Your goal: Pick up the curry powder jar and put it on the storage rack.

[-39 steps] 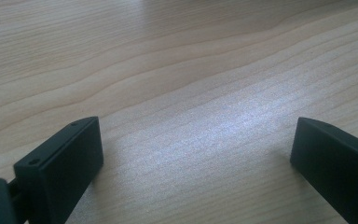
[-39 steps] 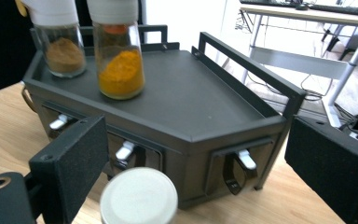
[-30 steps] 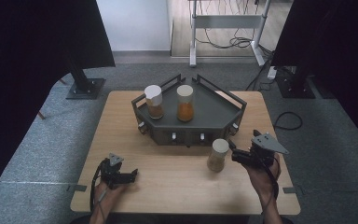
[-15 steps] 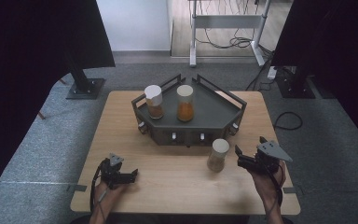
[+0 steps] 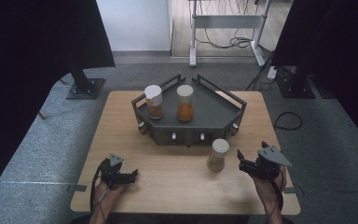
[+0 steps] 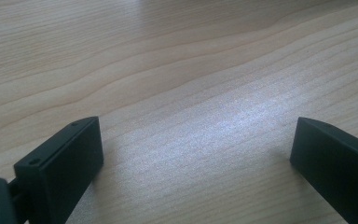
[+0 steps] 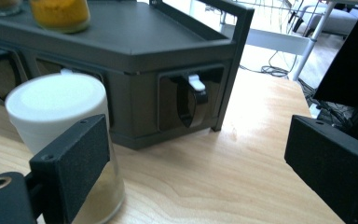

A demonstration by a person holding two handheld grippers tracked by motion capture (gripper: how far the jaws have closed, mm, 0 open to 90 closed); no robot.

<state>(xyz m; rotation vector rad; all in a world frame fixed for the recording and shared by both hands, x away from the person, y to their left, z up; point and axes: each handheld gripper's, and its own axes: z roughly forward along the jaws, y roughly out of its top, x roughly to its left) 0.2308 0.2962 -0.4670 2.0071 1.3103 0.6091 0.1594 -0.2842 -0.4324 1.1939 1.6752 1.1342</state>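
Observation:
A glass jar with a white lid and pale brown powder stands on the wooden table, just in front of the dark rack. My right gripper is a little to the jar's right, pointing at it with its jaws open. In the right gripper view the jar sits partly behind the left jaw and outside the gap of the gripper. My left gripper rests low near the front left. It is open with bare wood between the jaws.
On the rack stand a jar of brown powder and a jar of orange powder. The rack's front face has small latches. Black stands and cables are on the floor around the table.
My right gripper has sunk and drawn back slightly toward the table's front edge, still open. The left gripper and the jars have stayed put.

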